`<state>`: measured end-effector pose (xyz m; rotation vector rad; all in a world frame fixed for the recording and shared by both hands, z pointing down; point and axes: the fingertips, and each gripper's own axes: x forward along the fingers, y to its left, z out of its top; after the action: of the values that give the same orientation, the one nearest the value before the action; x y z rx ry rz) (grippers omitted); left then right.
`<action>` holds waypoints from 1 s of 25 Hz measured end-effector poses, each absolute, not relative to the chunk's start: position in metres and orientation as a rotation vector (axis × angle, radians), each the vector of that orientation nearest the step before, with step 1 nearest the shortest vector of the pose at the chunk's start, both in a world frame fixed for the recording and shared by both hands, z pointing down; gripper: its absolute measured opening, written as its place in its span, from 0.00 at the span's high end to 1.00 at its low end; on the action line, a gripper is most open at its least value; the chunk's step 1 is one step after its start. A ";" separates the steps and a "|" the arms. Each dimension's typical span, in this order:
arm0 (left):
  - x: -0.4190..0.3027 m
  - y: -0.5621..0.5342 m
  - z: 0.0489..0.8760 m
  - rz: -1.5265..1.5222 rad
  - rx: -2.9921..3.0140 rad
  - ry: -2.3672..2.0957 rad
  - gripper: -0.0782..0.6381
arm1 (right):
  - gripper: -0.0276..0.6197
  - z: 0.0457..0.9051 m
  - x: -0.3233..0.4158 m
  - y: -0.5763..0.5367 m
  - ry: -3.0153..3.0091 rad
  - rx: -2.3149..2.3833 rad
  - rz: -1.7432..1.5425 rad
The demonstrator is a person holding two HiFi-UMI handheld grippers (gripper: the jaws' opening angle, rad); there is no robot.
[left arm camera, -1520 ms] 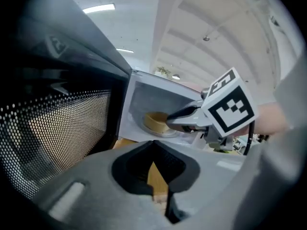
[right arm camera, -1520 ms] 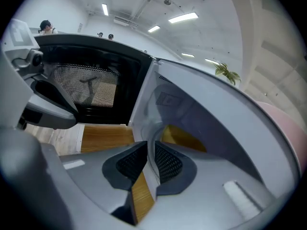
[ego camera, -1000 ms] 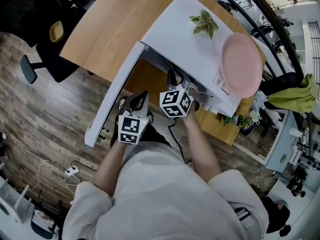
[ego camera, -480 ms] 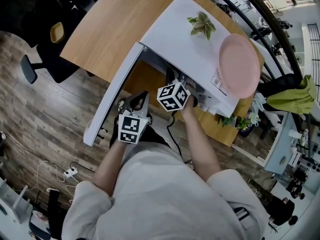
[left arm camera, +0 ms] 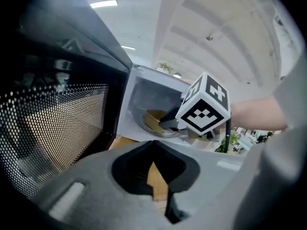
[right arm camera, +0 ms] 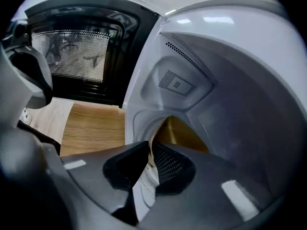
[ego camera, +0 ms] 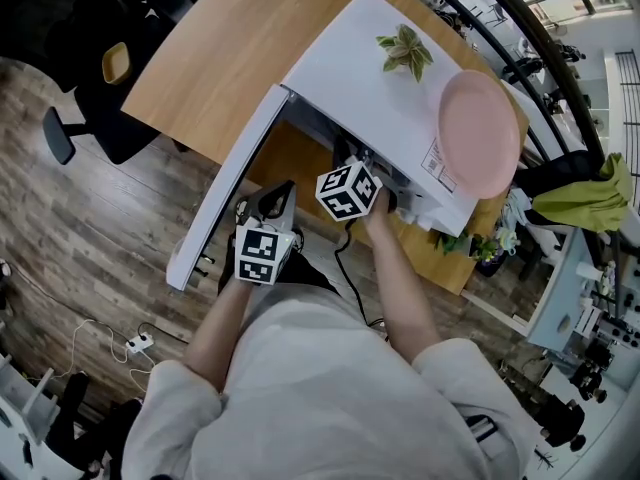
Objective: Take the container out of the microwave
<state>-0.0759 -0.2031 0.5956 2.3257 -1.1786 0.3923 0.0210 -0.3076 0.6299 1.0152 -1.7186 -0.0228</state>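
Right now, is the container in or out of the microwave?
In. The container sits inside the microwave, whose door is open, with the right tool at its edge.

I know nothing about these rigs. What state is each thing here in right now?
Microwave: door swung wide open.
Container: inside the microwave, not yet out.
Right tool: inside the microwave, shut on the container's rim.
Left tool: shut, empty, outside by the door.
Pink plate: lying on the microwave's top.
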 end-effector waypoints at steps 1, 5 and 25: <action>-0.075 -0.203 0.595 0.391 2.327 -1.177 0.89 | 0.88 0.629 0.021 -0.306 -1.721 1.017 -0.022; -0.073 -0.203 0.594 0.394 2.336 -1.166 0.89 | 0.89 0.624 0.021 -0.301 -1.723 1.027 -0.014; -0.075 -0.195 0.592 0.395 2.351 -1.148 0.89 | 0.88 0.626 0.017 -0.266 -1.726 0.983 -0.013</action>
<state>-0.0747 -0.1951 0.5924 2.3508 -1.1484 0.3949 0.0167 -0.2662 0.6261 0.9830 -1.7258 -0.0131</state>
